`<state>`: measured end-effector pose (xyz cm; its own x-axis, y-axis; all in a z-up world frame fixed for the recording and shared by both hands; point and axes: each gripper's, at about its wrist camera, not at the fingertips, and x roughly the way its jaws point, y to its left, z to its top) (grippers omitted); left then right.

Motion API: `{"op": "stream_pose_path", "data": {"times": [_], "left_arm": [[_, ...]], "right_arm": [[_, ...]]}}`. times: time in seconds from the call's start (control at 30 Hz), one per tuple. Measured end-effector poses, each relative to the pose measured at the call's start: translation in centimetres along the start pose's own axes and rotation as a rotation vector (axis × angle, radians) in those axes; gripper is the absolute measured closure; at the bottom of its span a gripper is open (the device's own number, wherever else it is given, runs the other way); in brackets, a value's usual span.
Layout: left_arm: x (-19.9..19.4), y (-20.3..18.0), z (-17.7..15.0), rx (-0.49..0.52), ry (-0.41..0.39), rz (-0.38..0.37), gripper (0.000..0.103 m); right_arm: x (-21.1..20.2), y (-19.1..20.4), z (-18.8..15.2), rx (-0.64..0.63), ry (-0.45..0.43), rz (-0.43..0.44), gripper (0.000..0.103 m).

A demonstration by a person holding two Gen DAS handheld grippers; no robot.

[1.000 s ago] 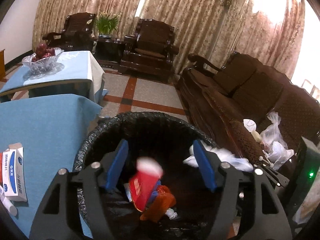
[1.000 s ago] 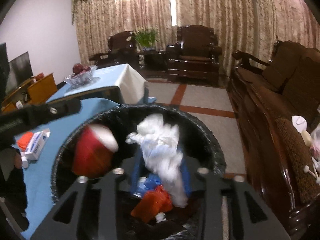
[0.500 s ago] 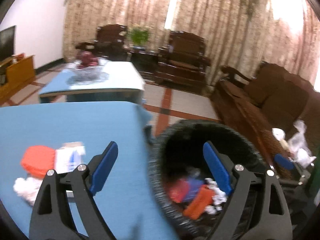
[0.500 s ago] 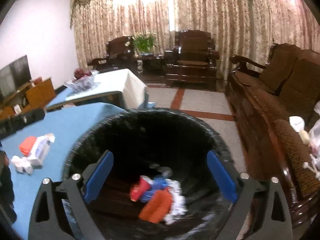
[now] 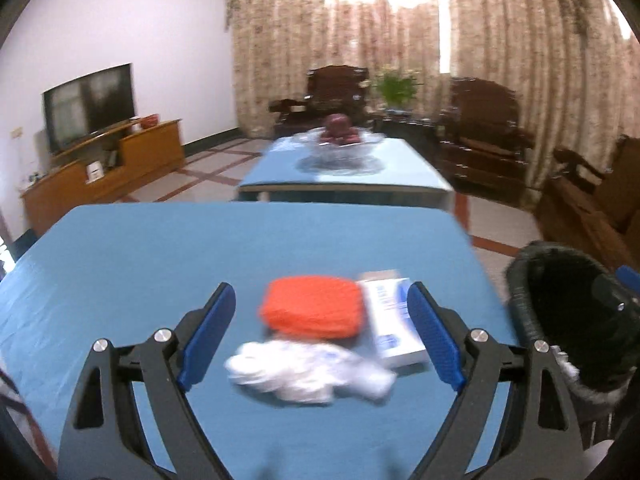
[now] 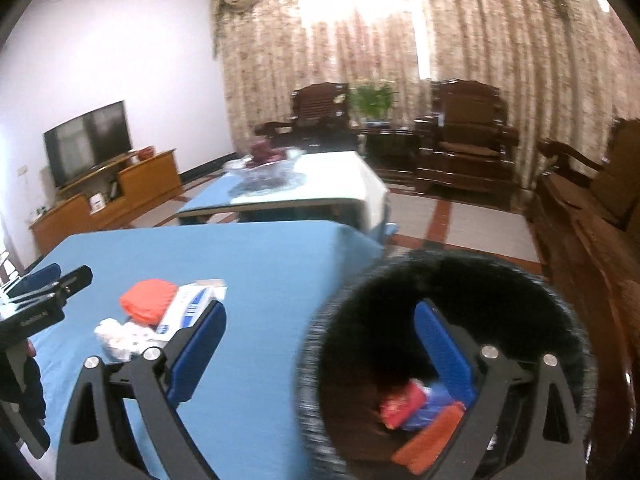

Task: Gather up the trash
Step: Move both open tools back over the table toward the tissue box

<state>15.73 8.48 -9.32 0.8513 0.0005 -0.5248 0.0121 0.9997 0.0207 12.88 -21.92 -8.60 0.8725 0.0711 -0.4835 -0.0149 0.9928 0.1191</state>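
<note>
Left wrist view: left gripper (image 5: 320,336) gaping, empty, squared over the counter (image 5: 160,248). White wad (image 5: 308,372) lies dead ahead between the fingers, long axis crosswise, orange pack (image 5: 314,306) and box (image 5: 394,320) just behind. A second ago it hung over the bin (image 5: 568,312).

Right wrist view: right gripper (image 6: 320,354) wide, empty, straddling the bin rim; tissue dropped.

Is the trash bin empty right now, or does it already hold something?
Not empty: the right wrist view shows red, blue and orange trash at the bottom of the black-lined bin.
</note>
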Motion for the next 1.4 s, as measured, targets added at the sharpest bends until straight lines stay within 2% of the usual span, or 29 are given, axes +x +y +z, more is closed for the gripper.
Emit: {"op": "stream_pose_path", "data": {"times": [0.17,0.3,0.57,0.77,0.93,1.1,1.3,1.4], "left_arm": [[0.1,4.0,-0.9,-0.042,0.02,0.059,0.018],[0.6,5.5,-1.9,-0.057,0.037,0.08,0.018],[2.1,7.3,-3.9,-0.083,0.076,0.09,0.018],[2.8,8.5,-4.5,-0.099,0.086,0.096,0.018],[3.4,8.9,-4.7,-0.107,0.093,0.091,0.018],[4.0,8.8,-4.8,-0.108,0.1,0.082,0.018],[4.4,8.6,-5.0,-0.11,0.105,0.071,0.018],[4.4,8.2,-5.0,-0.109,0.105,0.066,0.018]], "right_arm": [[2.2,4.7,-0.6,-0.052,0.017,0.044,0.01],[4.1,8.0,-1.3,-0.074,0.032,0.07,0.01],[8.7,11.3,-2.4,-0.089,0.103,0.084,0.01],[11.2,13.6,-3.5,-0.12,0.151,0.07,0.015],[12.6,14.7,-4.2,-0.158,0.203,0.04,0.017],[13.8,14.7,-4.7,-0.16,0.28,0.029,0.026],[13.0,12.8,-4.7,-0.17,0.274,-0.03,0.027],[12.9,11.6,-4.5,-0.125,0.277,-0.003,0.027]]}}
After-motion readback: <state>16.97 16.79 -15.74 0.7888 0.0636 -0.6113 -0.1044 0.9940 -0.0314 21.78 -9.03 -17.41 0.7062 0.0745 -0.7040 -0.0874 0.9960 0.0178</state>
